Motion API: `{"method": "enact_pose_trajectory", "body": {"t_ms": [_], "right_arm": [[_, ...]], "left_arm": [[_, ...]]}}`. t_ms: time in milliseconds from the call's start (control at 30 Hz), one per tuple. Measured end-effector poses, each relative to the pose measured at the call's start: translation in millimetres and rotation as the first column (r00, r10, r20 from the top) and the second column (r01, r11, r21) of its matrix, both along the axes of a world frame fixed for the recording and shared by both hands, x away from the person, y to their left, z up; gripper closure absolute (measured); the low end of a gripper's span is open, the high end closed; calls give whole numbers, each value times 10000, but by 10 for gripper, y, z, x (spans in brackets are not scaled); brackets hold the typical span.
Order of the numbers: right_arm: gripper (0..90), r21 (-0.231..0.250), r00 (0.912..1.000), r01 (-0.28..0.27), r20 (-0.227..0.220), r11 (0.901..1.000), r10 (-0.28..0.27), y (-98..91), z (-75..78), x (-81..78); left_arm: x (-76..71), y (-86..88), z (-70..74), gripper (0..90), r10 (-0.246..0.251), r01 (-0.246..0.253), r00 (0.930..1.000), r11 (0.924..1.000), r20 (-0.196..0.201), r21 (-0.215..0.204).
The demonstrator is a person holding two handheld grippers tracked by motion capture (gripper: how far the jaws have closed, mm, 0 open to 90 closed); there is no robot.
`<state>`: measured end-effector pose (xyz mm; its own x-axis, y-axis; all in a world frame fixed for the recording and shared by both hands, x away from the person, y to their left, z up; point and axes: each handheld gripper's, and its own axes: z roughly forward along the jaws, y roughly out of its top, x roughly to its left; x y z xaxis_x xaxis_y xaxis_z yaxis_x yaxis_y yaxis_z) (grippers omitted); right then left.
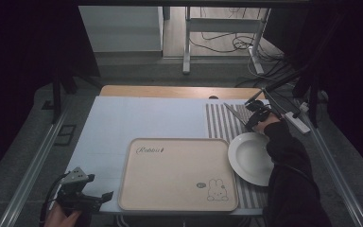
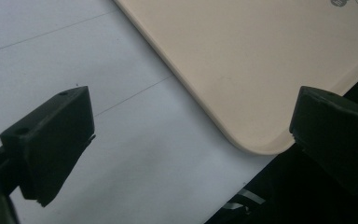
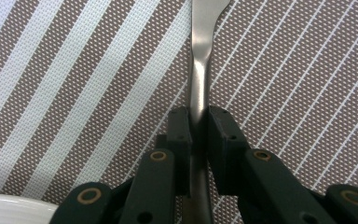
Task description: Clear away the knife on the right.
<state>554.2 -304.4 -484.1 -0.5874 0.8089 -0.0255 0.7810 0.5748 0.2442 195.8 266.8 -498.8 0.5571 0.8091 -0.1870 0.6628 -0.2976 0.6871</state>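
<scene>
At the table's near left corner the left gripper (image 1: 108, 196) rests with jaws spread wide on nothing, just beside the beige rectangular plastic tray (image 1: 170, 198); right of the tray sits a round white ceramic plate (image 1: 246, 158). Beyond it, on the brown-and-white striped woven placemat (image 3: 74, 70), the right gripper (image 3: 198, 122) has its jaws clamped on the slim silver metal utensil handle (image 3: 200, 70).
</scene>
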Motion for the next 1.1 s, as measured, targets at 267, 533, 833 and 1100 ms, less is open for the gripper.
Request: {"method": "enact_pose_trajectory", "body": {"t_ms": [267, 533, 833, 1100], "right_arm": [[807, 158, 9995, -172, 254, 9997, 168, -25, 40, 11], [806, 568, 9968, -103, 803, 9983, 57, -103, 239, 13], [806, 1431, 9928, -151, 1197, 9896, -22, -177, 440, -118], [805, 2151, 9890, -458, 1472, 9755, 140, -69, 509, -357]], "left_arm": [[6, -1, -1, 9, 31, -31, 10000, 10000, -16, -36], [3, 0, 0, 9, 18, -18, 10000, 10000, -5, -16], [7, -5, -2, 9, 45, -46, 10000, 10000, -30, -18], [7, -6, -2, 9, 56, -56, 10000, 10000, -42, -3]]}}
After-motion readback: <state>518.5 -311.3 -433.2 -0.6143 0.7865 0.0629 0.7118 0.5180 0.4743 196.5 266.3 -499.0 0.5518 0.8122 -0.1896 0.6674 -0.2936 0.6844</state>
